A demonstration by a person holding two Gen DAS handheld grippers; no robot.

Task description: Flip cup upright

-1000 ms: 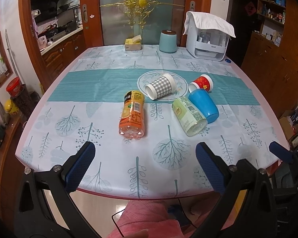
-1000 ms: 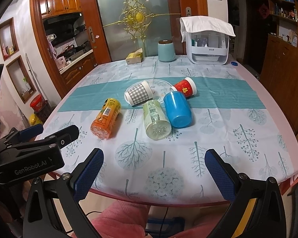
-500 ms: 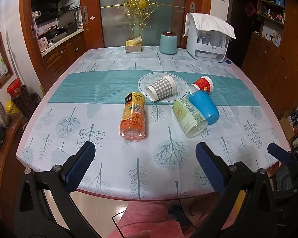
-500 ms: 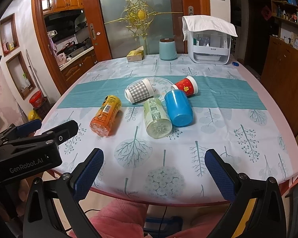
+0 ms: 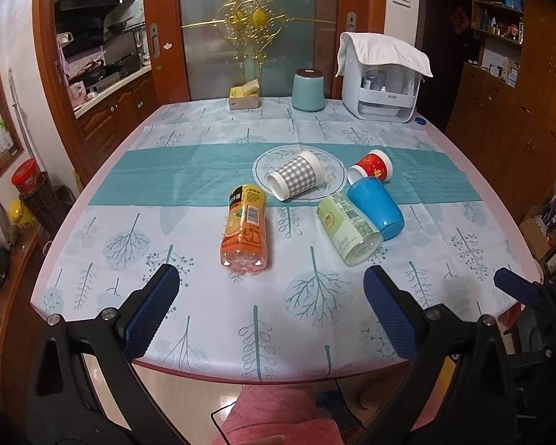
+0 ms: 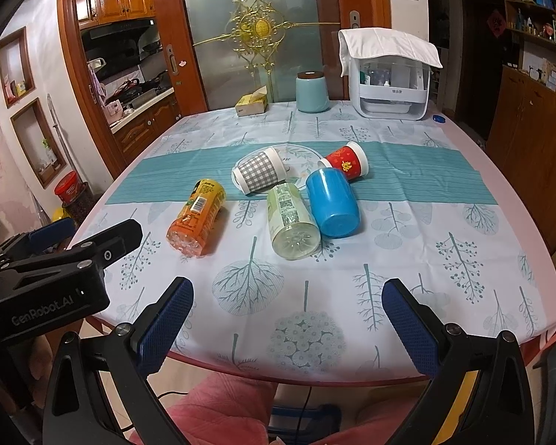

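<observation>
Little is changed since a second ago: the same layout is seen, only slightly nearer in both views. The left gripper (image 5: 270, 311) and right gripper (image 6: 287, 320) are held wide apart over the table's (image 6: 500, 193) near edge, nothing between the fingers.

Five containers lie toppled mid-table. The blue cup (image 6: 333, 203) is touched by the green bottle (image 6: 292, 220) on its left and the red cup (image 6: 346, 165) behind — a tight cluster. A checked cup (image 5: 295, 180) lies on the round print; an orange bottle (image 5: 245, 229) lies apart, left.

The blue cup lies on its side, long axis running near to far, base toward the cameras, mouth pointing away.
</observation>
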